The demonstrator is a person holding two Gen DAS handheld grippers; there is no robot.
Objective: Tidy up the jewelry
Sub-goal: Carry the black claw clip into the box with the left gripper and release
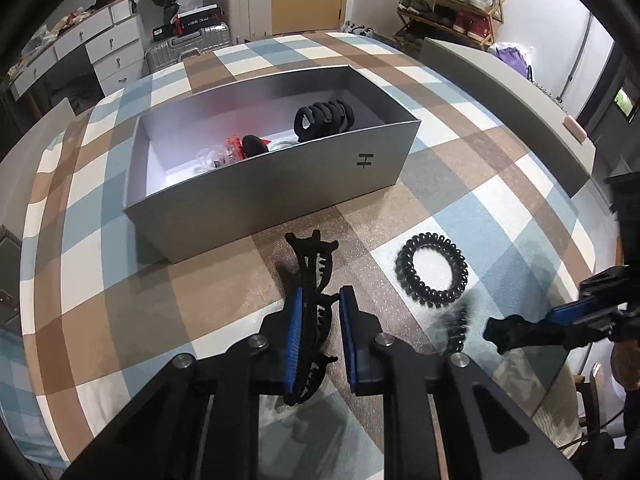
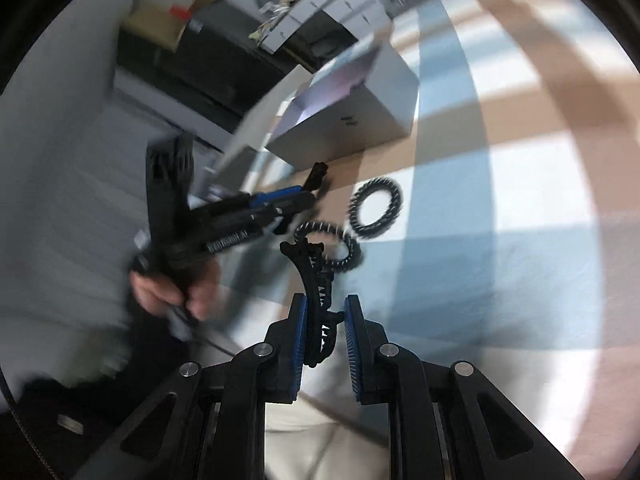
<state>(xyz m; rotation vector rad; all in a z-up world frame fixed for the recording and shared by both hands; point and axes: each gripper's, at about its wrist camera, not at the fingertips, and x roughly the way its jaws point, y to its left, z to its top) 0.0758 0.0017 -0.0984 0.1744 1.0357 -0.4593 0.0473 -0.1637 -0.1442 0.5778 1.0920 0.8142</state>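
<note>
Two black claw clips are in hand. My left gripper (image 1: 322,300) is shut on one claw clip (image 1: 310,280), which stretches forward over the checked cloth in front of the grey box (image 1: 280,184). From the right wrist view, the left gripper (image 2: 304,198) is held by a hand (image 2: 172,292), with its clip's tip (image 2: 318,172) poking out. My right gripper (image 2: 326,308) is shut on the second claw clip (image 2: 314,276), above a black spiral hair tie (image 2: 332,248). Another spiral tie (image 2: 376,208) lies beyond it. The left wrist view shows the right gripper (image 1: 560,320) at the right with its clip (image 1: 508,334).
The box holds a black scrunchie (image 1: 324,118), a red clip (image 1: 236,148) and clear pieces (image 1: 210,158). The far spiral tie (image 1: 432,268) lies right of the left gripper, the near tie (image 1: 452,328) is blurred. The table's edge (image 1: 500,92) curves at the right. Drawers, suitcases and a shoe rack stand behind.
</note>
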